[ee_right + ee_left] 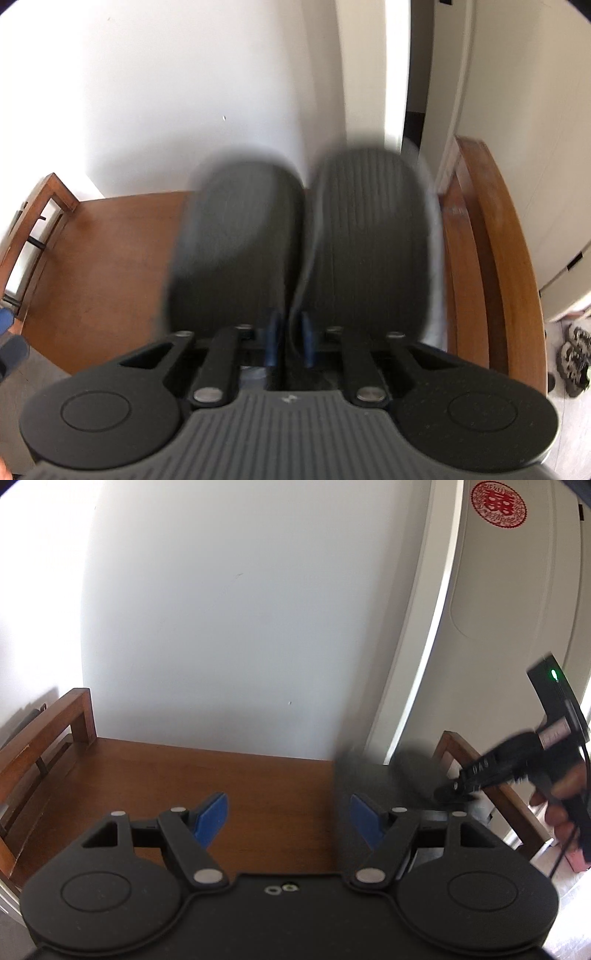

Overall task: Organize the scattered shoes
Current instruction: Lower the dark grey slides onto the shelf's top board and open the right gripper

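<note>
A white wall (221, 627) is being seen at the far side. A white door (517, 609) is being shown at the right, and a red paper cutout (498, 503) is being carried on it.

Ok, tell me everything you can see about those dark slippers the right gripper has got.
The pair of dark slippers looks charcoal grey with ribbed soles facing the camera, blurred by motion. They hang side by side, toes pointing away, above the wooden bench. The right gripper is shut on their adjoining inner edges. Whether they touch the bench cannot be told.
</note>
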`<control>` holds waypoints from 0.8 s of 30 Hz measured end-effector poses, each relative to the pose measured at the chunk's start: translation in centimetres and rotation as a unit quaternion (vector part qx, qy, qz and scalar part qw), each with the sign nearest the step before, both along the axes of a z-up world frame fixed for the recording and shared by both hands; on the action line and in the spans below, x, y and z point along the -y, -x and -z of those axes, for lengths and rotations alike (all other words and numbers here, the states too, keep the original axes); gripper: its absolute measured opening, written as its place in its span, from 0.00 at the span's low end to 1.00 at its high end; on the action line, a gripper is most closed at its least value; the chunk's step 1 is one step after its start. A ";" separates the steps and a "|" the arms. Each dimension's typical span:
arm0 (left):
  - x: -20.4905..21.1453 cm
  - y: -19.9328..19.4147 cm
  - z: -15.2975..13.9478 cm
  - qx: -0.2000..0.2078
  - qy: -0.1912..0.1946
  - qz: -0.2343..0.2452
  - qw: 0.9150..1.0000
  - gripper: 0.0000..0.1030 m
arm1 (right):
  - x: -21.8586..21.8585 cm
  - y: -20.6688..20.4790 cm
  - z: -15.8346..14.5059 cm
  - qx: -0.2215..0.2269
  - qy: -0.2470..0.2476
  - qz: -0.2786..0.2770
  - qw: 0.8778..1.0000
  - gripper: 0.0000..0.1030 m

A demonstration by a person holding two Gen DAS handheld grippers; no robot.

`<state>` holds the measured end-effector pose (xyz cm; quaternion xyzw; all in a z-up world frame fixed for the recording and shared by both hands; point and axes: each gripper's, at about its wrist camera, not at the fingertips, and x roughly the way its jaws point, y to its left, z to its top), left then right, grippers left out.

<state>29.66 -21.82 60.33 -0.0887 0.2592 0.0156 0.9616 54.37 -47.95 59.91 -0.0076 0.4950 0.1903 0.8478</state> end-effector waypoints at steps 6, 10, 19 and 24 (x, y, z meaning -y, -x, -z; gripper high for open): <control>-1.0 -0.2 0.6 -0.007 0.007 -0.033 0.999 0.71 | -2.2 -3.8 0.0 -0.019 0.021 -0.017 0.999 0.07; -1.9 -1.1 1.5 -0.025 0.008 -0.033 0.999 0.71 | -4.1 -5.0 0.5 -0.024 0.027 -0.027 0.999 0.10; -3.4 -2.9 2.5 -0.037 0.021 -0.034 0.999 0.71 | -5.6 -4.0 1.5 -0.033 0.069 -0.064 0.995 0.14; -3.3 -3.3 3.1 -0.044 0.032 -0.034 0.998 0.71 | -6.0 -5.8 1.7 -0.076 0.063 -0.082 0.992 0.35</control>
